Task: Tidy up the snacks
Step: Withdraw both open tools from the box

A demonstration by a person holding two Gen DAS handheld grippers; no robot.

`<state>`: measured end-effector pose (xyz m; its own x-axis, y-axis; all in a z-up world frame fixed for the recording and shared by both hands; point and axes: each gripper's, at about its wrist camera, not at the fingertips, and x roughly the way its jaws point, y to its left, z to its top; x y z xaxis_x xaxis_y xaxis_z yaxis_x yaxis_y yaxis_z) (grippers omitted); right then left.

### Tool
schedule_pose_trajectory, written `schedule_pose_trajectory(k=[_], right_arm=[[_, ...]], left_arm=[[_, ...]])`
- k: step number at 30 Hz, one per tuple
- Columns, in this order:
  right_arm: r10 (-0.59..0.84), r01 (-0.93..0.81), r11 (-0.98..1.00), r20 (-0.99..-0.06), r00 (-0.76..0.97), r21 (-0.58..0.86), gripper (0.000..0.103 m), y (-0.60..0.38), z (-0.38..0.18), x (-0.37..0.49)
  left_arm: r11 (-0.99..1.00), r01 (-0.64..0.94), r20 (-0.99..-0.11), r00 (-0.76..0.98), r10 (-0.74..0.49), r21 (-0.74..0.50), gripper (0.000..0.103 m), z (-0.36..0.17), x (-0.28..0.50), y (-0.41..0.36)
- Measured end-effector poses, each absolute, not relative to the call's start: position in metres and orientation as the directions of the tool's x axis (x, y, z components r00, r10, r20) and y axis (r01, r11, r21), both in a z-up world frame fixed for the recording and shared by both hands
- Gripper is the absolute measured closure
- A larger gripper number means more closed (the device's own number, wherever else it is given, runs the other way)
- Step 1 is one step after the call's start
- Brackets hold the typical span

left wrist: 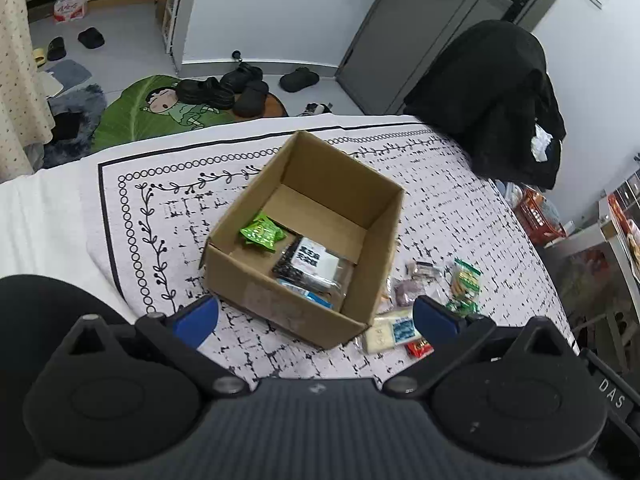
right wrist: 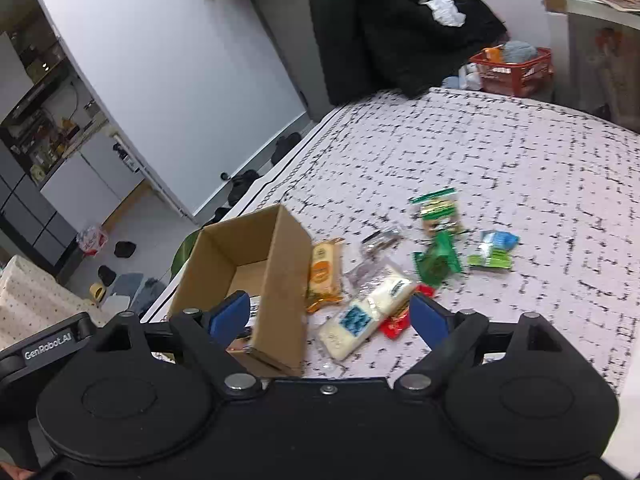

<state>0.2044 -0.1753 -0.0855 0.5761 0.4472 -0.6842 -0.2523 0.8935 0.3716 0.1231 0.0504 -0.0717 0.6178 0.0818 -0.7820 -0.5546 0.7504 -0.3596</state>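
Cardboard box sits open on the bench, which has a white cloth w/ black dash pattern and a leafy border. Inside the box: a green snack packet near the left wall, a black packet w/ white label next to it, and a blue-edged one under that.

Rest of the snacks are still loose on the cloth just right of the box: a white pack w/ blue label, a small red wrapper touching it, an orange packet right against the box wall, a clear crinkly one, a dark green packet, a green-topped cracker bag and a green/blue packet further out. Right view is a bit blurry so no labels readable.

Left gripper hangs above the box's near corner, jaws wide open, nothing in them. Right gripper is over the box's right wall and the white pack, jaws also open and empty.

Around: black jacket over a chair at the far bench edge, red basket beyond, shoes and a green cartoon mat on the floor.
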Motion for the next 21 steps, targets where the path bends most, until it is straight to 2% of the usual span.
schedule_pose_trajectory(k=[21], right_arm=[[0.416,-0.152,0.897,-0.675,0.609,0.415,0.015,-0.252,-0.097,0.205]], left_arm=[[0.799,-0.494,-0.798,0.602,0.03,-0.343,0.0,-0.075,0.137,-0.009]])
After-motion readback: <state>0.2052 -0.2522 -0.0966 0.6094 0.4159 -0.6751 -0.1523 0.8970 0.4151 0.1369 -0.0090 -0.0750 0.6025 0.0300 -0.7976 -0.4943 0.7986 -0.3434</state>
